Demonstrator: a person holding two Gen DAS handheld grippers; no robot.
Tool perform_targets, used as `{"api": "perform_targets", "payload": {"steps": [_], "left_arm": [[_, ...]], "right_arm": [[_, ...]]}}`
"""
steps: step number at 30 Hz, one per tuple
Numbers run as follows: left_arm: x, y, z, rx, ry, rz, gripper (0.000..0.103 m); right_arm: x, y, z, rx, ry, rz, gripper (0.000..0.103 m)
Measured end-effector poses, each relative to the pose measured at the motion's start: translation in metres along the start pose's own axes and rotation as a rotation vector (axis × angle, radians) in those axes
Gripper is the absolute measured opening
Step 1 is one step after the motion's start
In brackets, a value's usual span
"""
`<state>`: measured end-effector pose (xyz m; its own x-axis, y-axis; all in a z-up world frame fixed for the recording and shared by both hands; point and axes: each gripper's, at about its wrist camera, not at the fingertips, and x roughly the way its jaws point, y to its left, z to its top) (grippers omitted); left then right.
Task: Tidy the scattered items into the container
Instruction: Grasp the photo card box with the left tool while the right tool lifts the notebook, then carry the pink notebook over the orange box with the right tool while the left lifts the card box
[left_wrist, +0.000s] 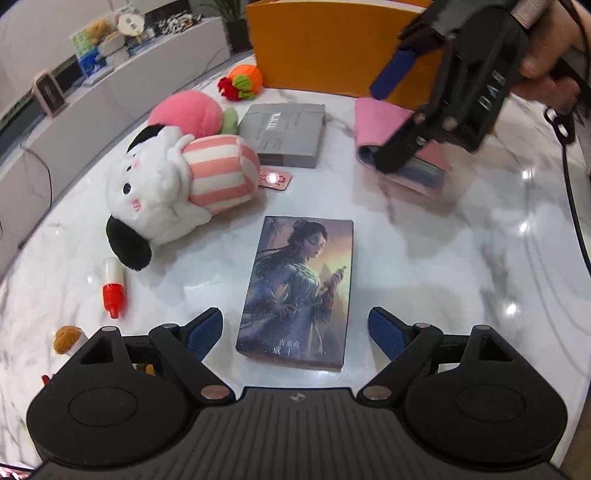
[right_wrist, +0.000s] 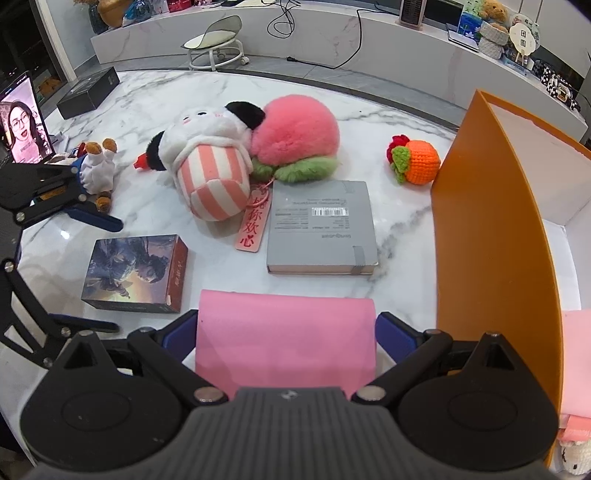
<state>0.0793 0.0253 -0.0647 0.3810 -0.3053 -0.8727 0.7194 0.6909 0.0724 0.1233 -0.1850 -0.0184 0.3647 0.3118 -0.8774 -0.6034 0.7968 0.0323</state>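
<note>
pink tag (right_wrist: 252, 222): 祝你欢心 | grey notebook (right_wrist: 322, 225): barcode, print unreadable

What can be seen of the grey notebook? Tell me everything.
The grey notebook lies flat and closed on the marble table, back cover up, showing a white barcode label and small print. Its cover looks matte; a grey elastic band wraps one corner and pale page edges show along the near side. It sits between the orange container and the striped plush, whose pink tag lies along its edge. The green leaves of the pink plush peach reach its far edge. No gripper touches it.

two low wrist views, shared tabletop (left_wrist: 461, 258)
</note>
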Motion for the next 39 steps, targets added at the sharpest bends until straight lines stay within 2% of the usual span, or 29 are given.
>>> {"api": "perform_targets", "payload": {"steps": [1,6,12,26,39], "left_arm": [[0.0,0.001,0.002,-0.016,-0.003,-0.01,0.072],[-0.01,0.009,0.007,-0.077,-0.03,0.004,0.07],[-0.028,0.015,0.013,-0.132,-0.079,-0.022,0.069],[-0.06,0.012,0.042,-0.228,-0.152,0.051,0.069],[-0.083,-0.009,0.087,-0.22,-0.24,0.075,0.069]], "right_arm": [[0.0,0.0,0.0,0.0,0.0,0.001,0.1],[-0.004,0.001,0.001,0.002,-0.012,0.003,0.1],[-0.012,0.001,0.001,0.002,-0.03,0.007,0.1],[-0.054,0.0,0.007,0.035,-0.14,0.03,0.099],[-0.102,-0.014,0.012,0.098,-0.264,0.034,0.099]]}}
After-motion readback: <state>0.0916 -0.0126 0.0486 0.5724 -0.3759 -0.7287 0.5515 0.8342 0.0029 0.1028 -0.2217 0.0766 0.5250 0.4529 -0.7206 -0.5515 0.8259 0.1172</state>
